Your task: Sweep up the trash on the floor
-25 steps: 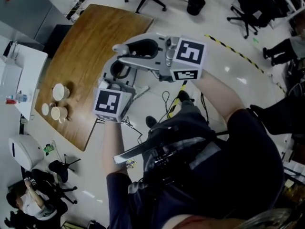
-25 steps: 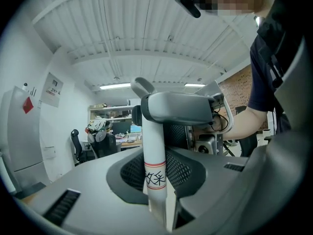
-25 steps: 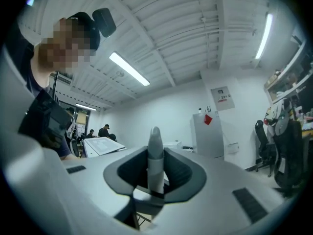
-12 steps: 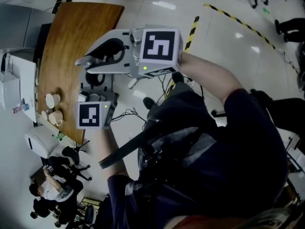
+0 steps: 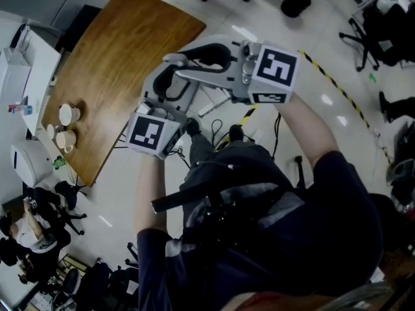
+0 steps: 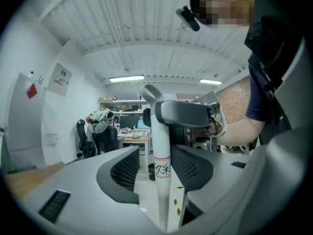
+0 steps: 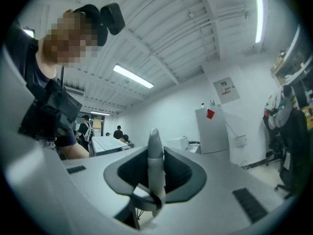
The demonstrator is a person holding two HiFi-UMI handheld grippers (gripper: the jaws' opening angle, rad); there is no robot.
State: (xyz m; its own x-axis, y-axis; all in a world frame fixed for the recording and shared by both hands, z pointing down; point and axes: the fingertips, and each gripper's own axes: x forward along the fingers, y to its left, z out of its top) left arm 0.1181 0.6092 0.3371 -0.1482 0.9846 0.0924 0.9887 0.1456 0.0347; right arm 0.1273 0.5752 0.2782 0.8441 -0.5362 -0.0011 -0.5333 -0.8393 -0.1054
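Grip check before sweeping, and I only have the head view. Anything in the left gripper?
Observer: Yes. A white pole stands between the jaws of the left gripper. They have just been opening, and a gap shows beside the pole.
Operator: Right gripper?
Observer: The right gripper is shut on a pale rod.
Operator: Any marking on the pole?
Observer: A label with dark handwritten characters wraps it at jaw height.
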